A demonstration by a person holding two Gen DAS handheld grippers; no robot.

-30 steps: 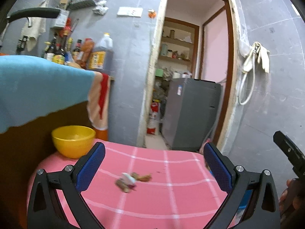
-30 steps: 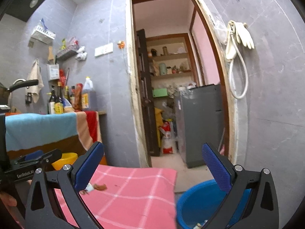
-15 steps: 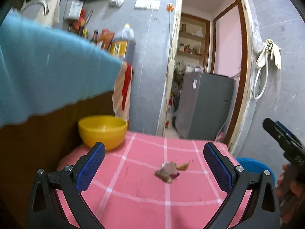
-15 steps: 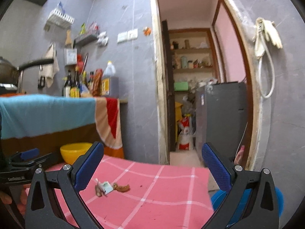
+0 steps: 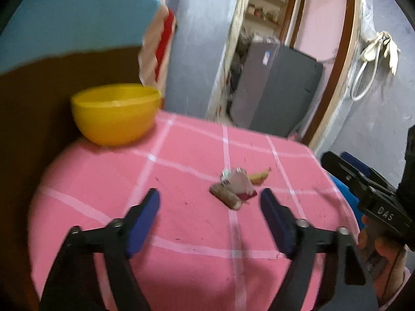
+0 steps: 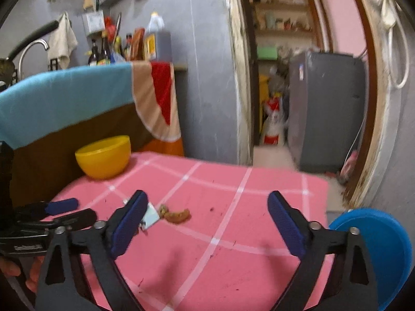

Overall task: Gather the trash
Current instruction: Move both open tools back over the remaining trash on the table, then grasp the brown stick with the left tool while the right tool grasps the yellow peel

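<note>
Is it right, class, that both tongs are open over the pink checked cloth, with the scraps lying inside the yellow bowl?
Not quite. The left wrist view shows the scraps lying on the pink checked cloth, apart from the yellow bowl. Both tongs, left and right, are open.

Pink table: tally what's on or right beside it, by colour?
Yellow: 1, the bowl
Brownish: 1, the cluster of trash scraps; its piece count is unclear
Blue: 1, the bin beside the pink table
Total: 3
</note>
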